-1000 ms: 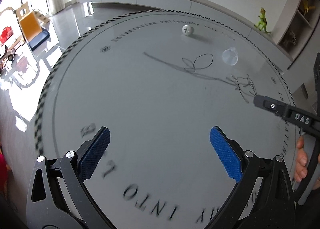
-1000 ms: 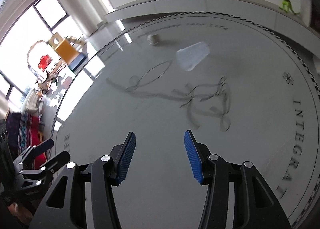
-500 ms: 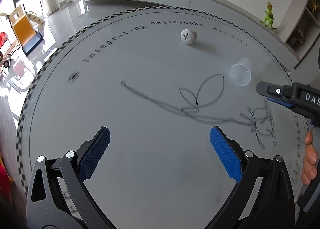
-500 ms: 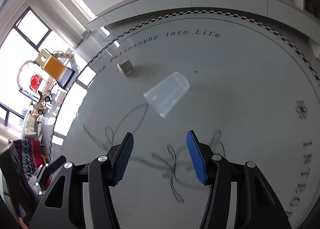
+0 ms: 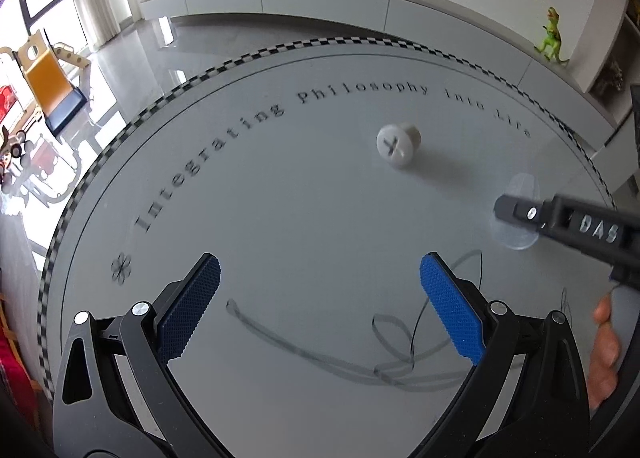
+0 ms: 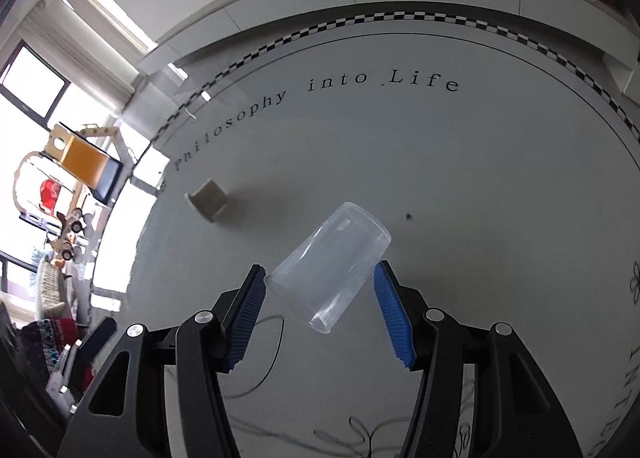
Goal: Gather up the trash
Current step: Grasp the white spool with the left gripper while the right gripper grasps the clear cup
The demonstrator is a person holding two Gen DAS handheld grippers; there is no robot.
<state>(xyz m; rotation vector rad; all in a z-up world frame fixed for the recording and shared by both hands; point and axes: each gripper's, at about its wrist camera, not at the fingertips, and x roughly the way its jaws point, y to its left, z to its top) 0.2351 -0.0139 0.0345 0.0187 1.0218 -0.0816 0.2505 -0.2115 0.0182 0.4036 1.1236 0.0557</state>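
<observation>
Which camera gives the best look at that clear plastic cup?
The right wrist view: the clear plastic cup lies on its side between the right gripper fingers. The left wrist view shows it faintly, partly hidden.

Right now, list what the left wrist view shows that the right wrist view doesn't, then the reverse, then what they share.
Only the left wrist view: the left gripper, open and empty, the cross marked face of the white cap, and fingers of the person's hand.

Only the right wrist view: the right gripper has the clear plastic cup lying on its side between its jaws. A small dark speck sits beyond the cup.

Both: the round table with its lettering, the cap, the cup, and the green toy dinosaur.
</observation>
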